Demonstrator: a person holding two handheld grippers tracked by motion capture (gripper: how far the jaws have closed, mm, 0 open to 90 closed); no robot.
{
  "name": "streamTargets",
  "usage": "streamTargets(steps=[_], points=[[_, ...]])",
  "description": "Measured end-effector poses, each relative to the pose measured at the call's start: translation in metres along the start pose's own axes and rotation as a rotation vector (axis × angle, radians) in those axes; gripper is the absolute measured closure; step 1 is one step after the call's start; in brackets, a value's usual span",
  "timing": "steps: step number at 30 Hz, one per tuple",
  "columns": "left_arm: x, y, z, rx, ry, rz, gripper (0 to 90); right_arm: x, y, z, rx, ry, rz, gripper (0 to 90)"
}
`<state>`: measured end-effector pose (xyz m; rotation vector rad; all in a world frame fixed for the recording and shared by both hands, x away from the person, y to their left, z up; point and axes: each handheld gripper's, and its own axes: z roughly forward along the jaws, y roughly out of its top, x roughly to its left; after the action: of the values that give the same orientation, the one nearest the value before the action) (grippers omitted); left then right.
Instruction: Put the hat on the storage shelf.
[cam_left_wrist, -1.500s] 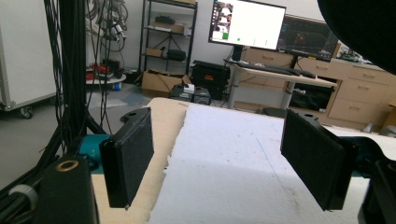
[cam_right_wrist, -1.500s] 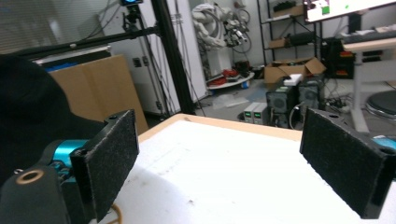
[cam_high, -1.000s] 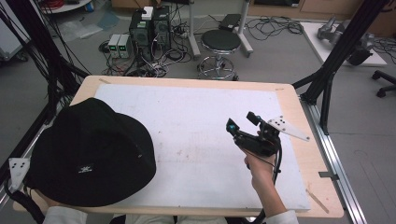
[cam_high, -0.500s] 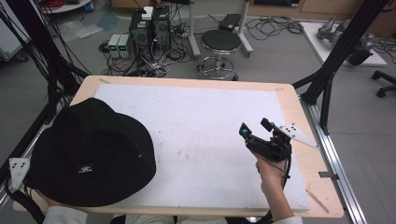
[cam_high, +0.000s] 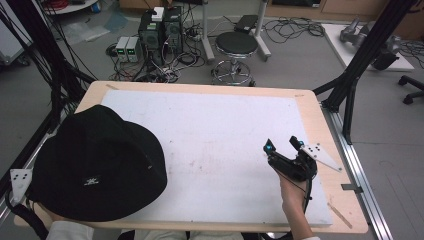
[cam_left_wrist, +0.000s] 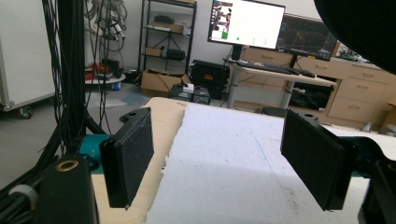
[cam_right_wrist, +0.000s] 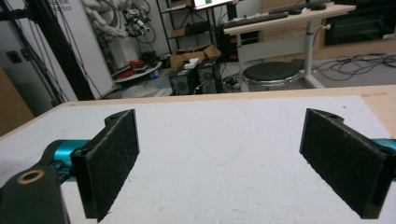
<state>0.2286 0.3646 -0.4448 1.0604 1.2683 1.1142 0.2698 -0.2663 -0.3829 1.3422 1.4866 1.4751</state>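
A black bucket hat (cam_high: 97, 165) with a small white logo on its brim sits at the lower left of the high view. The table (cam_high: 320, 125) shows a pale wood edge around a white mat (cam_high: 220, 135) that carries faint brownish smudges near the middle of the frame. The right gripper (cam_high: 284, 146), lower right of the high view, is black with teal accents at its jaws and a light grey plate dotted in black. In the left gripper view the left gripper (cam_left_wrist: 219, 154) has matt black pads (cam_left_wrist: 130, 154) and a teal body. At the top centre of the high view stands a stool (cam_high: 236, 45) with a black seat and chrome legs on a grey floor (cam_high: 390, 145).
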Motion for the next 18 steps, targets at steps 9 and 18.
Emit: streamTargets(steps=[9,18], points=[[0.000,0.000,0.000,-0.005,0.001,-0.004,25.7,-0.008,-0.012,0.002,-0.035,-0.062,-0.046,10.9],[0.000,0.000,0.000,-0.002,-0.004,0.001,25.7,-0.013,-0.025,0.005,-0.051,-0.100,-0.077,10.9]])
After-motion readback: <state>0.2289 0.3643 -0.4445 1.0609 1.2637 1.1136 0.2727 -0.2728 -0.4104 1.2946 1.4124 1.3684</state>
